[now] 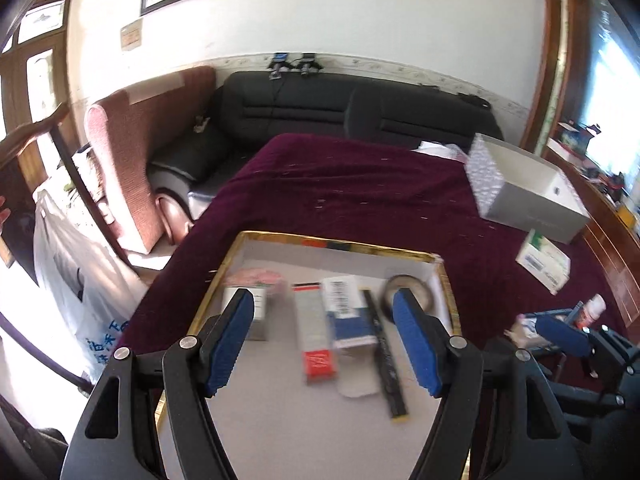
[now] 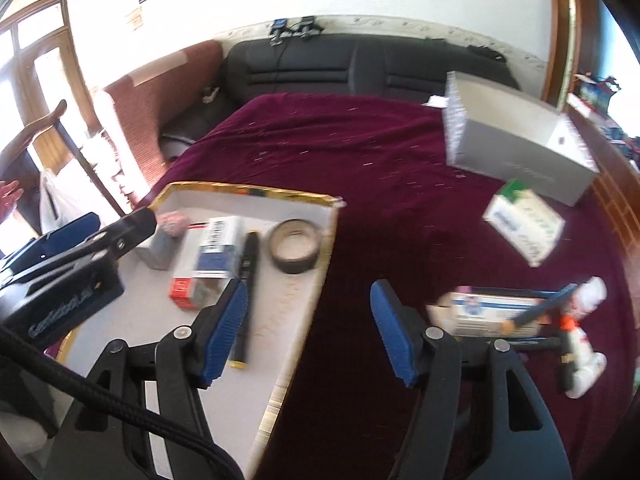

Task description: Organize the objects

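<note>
Maroon cloth (image 2: 320, 160) over table, black sofa (image 1: 340, 108) at 12 o'clock. Gold-rimmed tray (image 1: 416, 258) near edge holds marker (image 2: 246, 292), long axis 6–12, beside tape roll (image 2: 294, 246) and blue-white box (image 2: 218, 252). Left gripper (image 1: 324, 340) hangs level above tray, jaws apart, nothing between. Right gripper (image 2: 308, 334) straddles tray's right rim, jaws apart, empty. Grey box (image 2: 516, 148) at 2 o'clock; white bottle (image 2: 584, 336) at 3
</note>
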`<state>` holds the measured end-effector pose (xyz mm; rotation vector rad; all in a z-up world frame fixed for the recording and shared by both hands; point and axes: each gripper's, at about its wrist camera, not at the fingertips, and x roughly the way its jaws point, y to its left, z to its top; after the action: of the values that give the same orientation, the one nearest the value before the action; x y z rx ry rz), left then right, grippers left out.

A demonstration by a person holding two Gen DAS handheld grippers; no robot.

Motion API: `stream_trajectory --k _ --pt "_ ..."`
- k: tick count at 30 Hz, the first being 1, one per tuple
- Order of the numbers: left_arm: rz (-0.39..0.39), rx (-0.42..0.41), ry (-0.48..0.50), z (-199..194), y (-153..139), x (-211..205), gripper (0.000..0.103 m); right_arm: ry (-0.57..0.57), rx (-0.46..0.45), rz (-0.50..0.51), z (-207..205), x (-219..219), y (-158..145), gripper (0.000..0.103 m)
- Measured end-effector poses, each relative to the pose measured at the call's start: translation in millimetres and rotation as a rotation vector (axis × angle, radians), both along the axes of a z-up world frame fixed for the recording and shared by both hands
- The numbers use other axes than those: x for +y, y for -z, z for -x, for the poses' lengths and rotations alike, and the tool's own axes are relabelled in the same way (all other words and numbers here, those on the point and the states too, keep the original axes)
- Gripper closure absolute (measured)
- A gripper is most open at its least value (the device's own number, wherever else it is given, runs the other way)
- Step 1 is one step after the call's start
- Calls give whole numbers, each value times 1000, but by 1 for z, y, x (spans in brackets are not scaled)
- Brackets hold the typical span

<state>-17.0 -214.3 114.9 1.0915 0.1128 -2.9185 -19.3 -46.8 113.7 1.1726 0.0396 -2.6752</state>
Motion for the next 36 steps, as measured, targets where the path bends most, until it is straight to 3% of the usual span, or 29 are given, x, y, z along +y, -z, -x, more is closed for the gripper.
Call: stream_trajectory --k 9,18,24,26,29,33,36 --pt "0 -28 173 -7 7 103 37 125 23 -121 -10 84 2 35" --pt "96 -112 359 -20 45 209 37 282 -53 -60 -10 206 25 36" --pt "112 -184 367 -17 72 225 37 330 -62 -25 -11 242 31 36" --pt "61 -238 367 -15 82 223 37 337 -64 -19 -10 246 33 36" --pt "0 -218 354 -15 86 219 36 340 -65 -15 -9 249 35 36" --pt "50 -198 410 -25 81 234 36 340 -67 16 -12 254 37 36" --pt "229 -153 443 -41 86 261 35 345 -72 33 -14 257 38 36"
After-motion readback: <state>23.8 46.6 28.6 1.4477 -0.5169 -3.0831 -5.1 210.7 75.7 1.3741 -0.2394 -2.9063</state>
